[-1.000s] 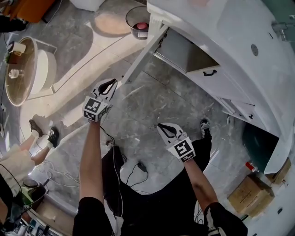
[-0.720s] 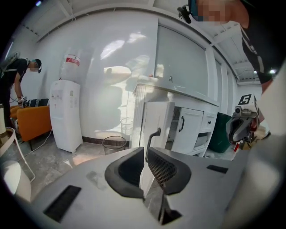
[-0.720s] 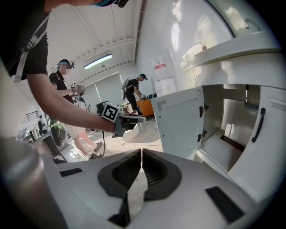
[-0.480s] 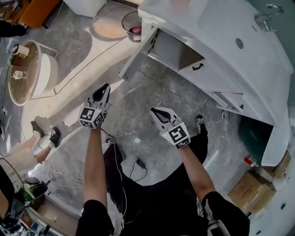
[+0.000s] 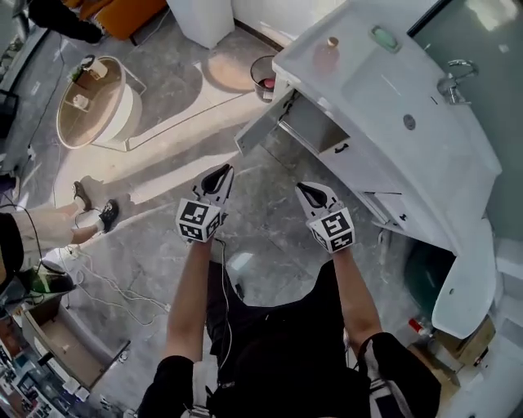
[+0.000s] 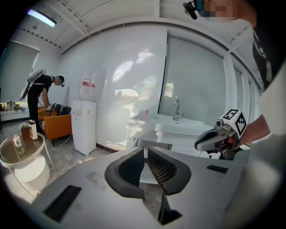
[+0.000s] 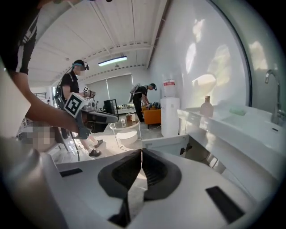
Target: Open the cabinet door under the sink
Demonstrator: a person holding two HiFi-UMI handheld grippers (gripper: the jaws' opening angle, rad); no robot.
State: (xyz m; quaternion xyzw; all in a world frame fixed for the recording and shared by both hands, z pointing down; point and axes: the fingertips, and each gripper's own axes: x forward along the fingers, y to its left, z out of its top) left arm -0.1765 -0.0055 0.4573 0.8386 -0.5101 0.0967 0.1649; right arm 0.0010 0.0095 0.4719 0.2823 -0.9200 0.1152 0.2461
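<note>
The white sink cabinet (image 5: 384, 90) runs along the upper right of the head view. Its left door (image 5: 260, 124) hangs swung out over the floor, leaving a dark compartment behind it. The neighbouring door with a black handle (image 5: 341, 149) is closed. My left gripper (image 5: 225, 170) and right gripper (image 5: 302, 188) are held side by side in the air, short of the cabinet and touching nothing. Both are shut and empty. In the left gripper view the left gripper (image 6: 145, 152) points at the cabinet. The right gripper (image 7: 141, 154) looks past the open door (image 7: 166, 144).
A small bin (image 5: 263, 75) stands by the cabinet's left end. A round glass table (image 5: 90, 102) and a white water dispenser (image 5: 208, 16) are at the back left. A person's feet (image 5: 94, 208) and cables lie on the grey floor. Boxes (image 5: 458, 359) sit lower right.
Both grippers have risen well above the floor and drawn closer together, still shut. The view has pulled up and back. The cabinet door stays open.
</note>
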